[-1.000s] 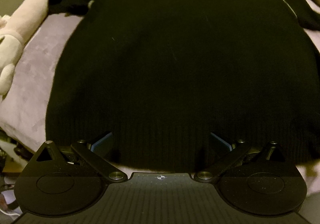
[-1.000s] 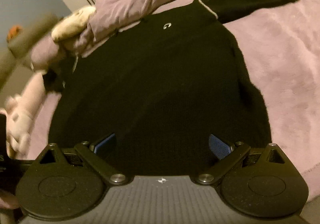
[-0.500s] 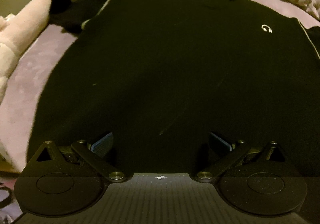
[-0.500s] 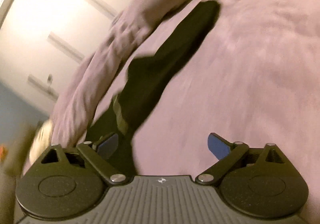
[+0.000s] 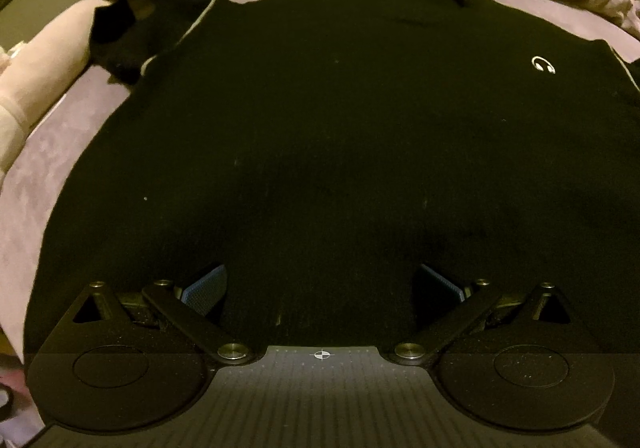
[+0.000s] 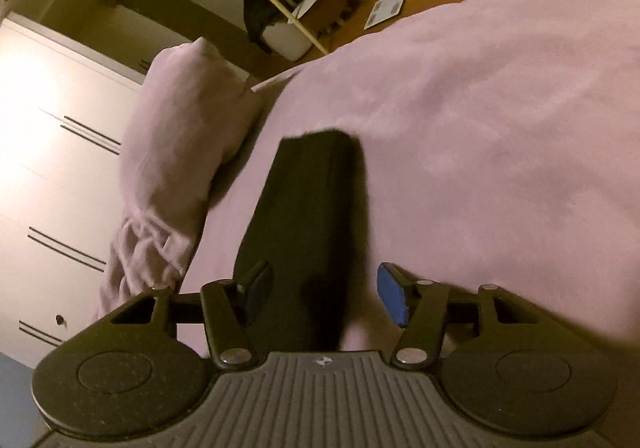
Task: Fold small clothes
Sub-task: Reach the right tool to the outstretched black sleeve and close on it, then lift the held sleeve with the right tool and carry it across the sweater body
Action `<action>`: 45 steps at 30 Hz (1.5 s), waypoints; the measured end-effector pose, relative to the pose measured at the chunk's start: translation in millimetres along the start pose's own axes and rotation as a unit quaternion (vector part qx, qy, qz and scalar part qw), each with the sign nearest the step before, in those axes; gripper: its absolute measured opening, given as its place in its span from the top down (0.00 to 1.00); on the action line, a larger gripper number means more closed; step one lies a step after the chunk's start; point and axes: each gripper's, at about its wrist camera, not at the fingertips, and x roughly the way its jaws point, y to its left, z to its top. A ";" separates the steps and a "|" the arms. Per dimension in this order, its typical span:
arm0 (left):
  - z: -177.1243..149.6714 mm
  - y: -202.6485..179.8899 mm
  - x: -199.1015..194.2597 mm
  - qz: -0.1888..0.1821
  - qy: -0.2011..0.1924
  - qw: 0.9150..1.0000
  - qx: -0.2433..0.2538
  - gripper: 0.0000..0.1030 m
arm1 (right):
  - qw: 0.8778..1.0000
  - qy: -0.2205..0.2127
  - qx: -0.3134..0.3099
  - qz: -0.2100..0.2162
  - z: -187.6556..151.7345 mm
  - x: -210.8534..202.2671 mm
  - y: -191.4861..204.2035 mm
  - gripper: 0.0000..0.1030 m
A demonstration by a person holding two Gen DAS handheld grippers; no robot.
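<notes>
The black sweater (image 5: 320,135) lies spread flat on the mauve bedspread (image 5: 48,183), front up, a small white logo (image 5: 543,65) on its chest and pale piping along the shoulder seams, and it fills nearly the whole left wrist view. It looks like a soft, fairly thick knit with a ribbed hem: limp, light enough for one pinch to lift, likely to sag and drag on the fuzzy cover rather than slide. The left gripper (image 5: 320,284) hovers over the hem end with its jaws spread wide and nothing between the pads but cloth lying underneath, not pinched. Over on the other side, the right gripper (image 6: 320,292) is lined up along the outstretched sleeve (image 6: 316,207), which runs away from the camera across the bedspread to its cuff. Its jaws have just been closing and now stand about half open, straddling the sleeve; the blue pads (image 6: 394,298) are not yet pressing on the cloth, so no grip so far. A sensible hold, by the look of it, is the sleeve near the cuff, where the knit is doubled and firm, to swing it across the body. A rumpled duvet (image 6: 176,151) is heaped beside the sleeve, a white wardrobe (image 6: 48,151) behind it.
</notes>
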 end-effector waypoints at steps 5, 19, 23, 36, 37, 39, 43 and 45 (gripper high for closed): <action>2.1 -0.5 2.5 0.005 0.001 1.000 -0.014 0.00 | 1.000 0.002 -0.019 0.001 8.6 26.4 12.2 0.89; 1.3 33.5 -27.2 -0.027 -0.020 0.999 -0.015 0.00 | 0.988 -0.066 -0.124 0.058 -9.0 -104.1 80.4 0.91; -1.9 55.2 -36.9 -0.044 -0.030 0.998 -0.029 0.00 | 0.960 -0.051 -0.241 0.135 -64.4 -129.6 184.0 0.91; -6.6 130.3 -26.4 -0.059 -0.023 0.998 -0.031 0.00 | 0.892 0.252 -0.282 0.246 -388.0 -105.8 244.6 0.49; -4.2 136.7 -24.6 -0.063 -0.025 0.997 -0.034 0.00 | 0.902 0.259 -0.263 0.225 -390.8 -101.0 226.7 0.49; 3.2 145.0 -20.0 -0.074 -0.030 0.996 -0.041 0.00 | 0.920 0.264 -0.226 0.183 -386.0 -94.5 194.2 0.49; 29.7 140.2 -5.3 -0.110 -0.029 0.992 -0.060 0.00 | 0.953 0.216 -0.162 0.139 -340.6 -90.0 147.0 0.49; 49.0 125.8 6.7 -0.134 -0.019 0.989 -0.059 0.00 | 0.962 0.198 -0.136 0.128 -318.4 -87.9 131.7 0.49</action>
